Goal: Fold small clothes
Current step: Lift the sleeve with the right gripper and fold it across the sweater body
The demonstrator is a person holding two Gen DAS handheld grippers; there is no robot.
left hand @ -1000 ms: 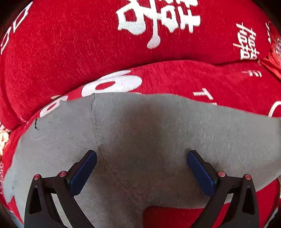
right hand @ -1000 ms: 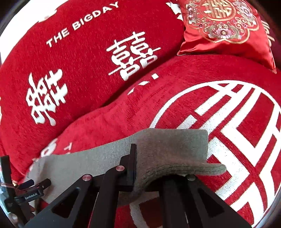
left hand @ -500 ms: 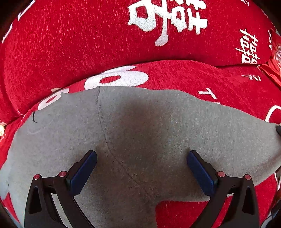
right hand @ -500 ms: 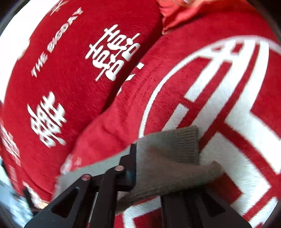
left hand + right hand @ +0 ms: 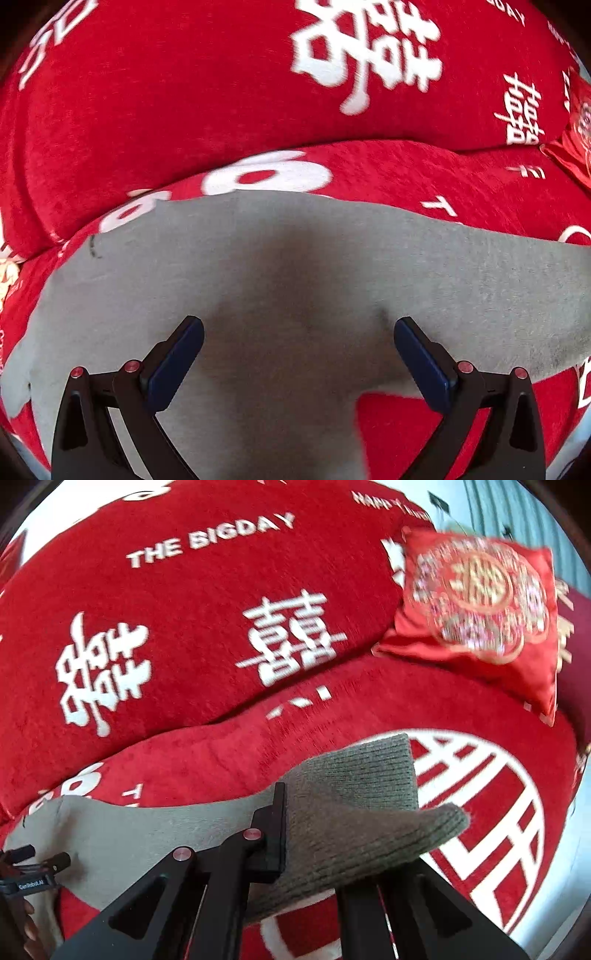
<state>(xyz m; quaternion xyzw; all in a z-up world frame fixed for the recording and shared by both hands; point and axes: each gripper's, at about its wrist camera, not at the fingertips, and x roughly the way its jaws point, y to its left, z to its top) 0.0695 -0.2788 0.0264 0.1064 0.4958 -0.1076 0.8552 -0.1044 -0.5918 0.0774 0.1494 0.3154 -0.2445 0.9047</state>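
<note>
— Small grey knit garment point(image 5: 295, 280), soft fleecy fabric, spread flat across the red plush sofa seat cushion with white lettering point(image 5: 424, 177); faint seam down the cloth, small dark mark near its far left corner, notch of red showing at the near edge

— Ribbed cuff of the same grey garment point(image 5: 354, 805), coarser knit, lifted clear of the seat cushion and draped over the right gripper point(image 5: 310, 849); clamped tight on that ribbed edge, cloth bunched between the black fingers

— Left gripper point(image 5: 297, 350) just above the middle of the grey cloth, over the seat cushion, blue pads point(image 5: 177, 363) spread wide apart, nothing pinched between them

— Behind the seat cushion, red plush backrest with white characters point(image 5: 184, 627); at the seat cushion's far right corner, shiny red satin pillow with gold embroidery point(image 5: 480, 605), leaning on the backrest
</note>
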